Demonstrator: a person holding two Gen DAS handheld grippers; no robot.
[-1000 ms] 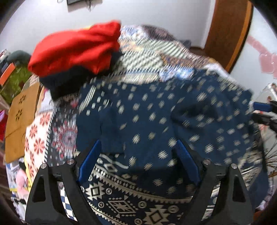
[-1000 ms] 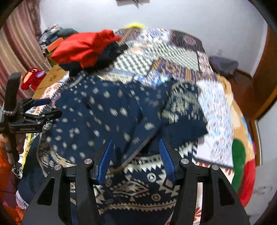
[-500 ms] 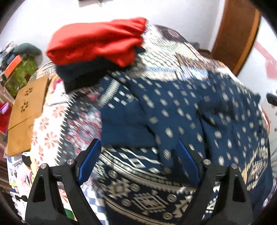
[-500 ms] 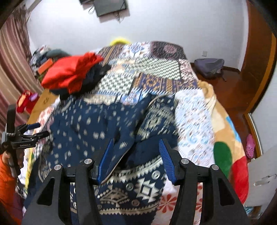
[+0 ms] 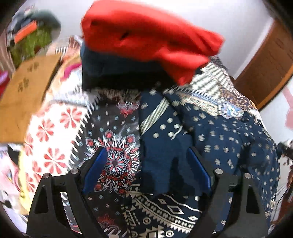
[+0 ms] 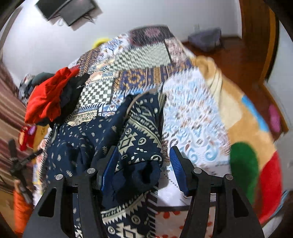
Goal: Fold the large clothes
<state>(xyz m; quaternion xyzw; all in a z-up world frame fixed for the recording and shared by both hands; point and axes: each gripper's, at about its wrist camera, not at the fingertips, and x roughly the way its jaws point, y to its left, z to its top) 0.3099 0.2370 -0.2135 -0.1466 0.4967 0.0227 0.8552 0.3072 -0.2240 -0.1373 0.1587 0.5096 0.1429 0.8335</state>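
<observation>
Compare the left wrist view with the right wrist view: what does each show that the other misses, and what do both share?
Only the left wrist view shows the brown cardboard beside the bed and the red flower quilt patch.

Only the right wrist view shows the dark screen on the wall, the grey bag on the floor and the checkered quilt patches.

Both show the navy patterned garment spread on the bed and the red clothing piled on dark clothes behind it.

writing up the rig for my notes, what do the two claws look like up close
Both match: the left claw and right claw have black angular fingers with triangular cut-outs, silver round bolts at the joints, and blue pads, visibly ribbed on the right one. No cables or markings are readable.
</observation>
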